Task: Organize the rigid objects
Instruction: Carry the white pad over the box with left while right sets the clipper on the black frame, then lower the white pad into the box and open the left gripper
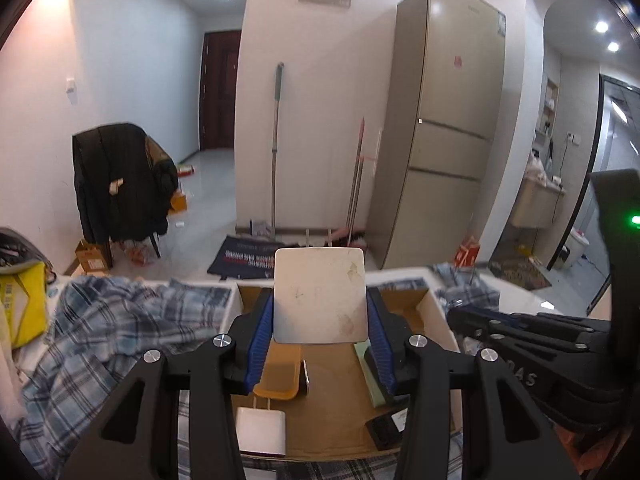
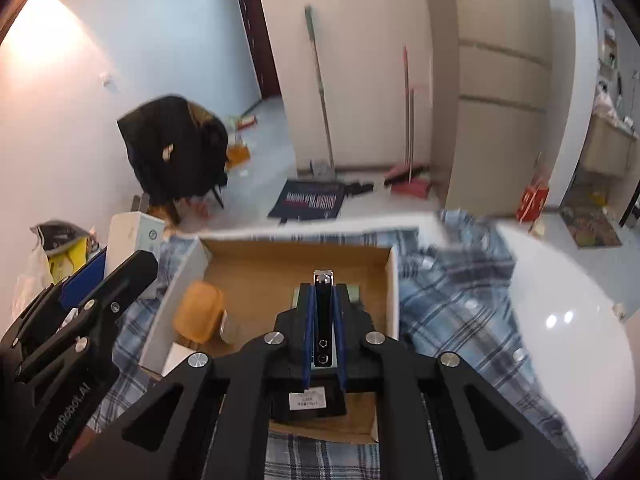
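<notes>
Item: cardboard box [image 2: 256,264] on a plaid cloth [image 2: 452,292], partly filled.
Contents, near to far: white charger [image 1: 262,428], black labelled box [image 2: 310,402], orange case [image 2: 199,312], green item [image 1: 370,364].
Pending: two pieces held above the box, judged still to be placed.
Left gripper [image 1: 320,320]: clamped wide on a white square block [image 1: 320,296].
Right gripper [image 2: 323,320]: nearly closed, pinching a black nail clipper [image 2: 322,320] lengthwise.

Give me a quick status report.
Left hand-held gripper shut on white square box. Right hand-held gripper shut on nail clipper. Both above cardboard box.
</notes>
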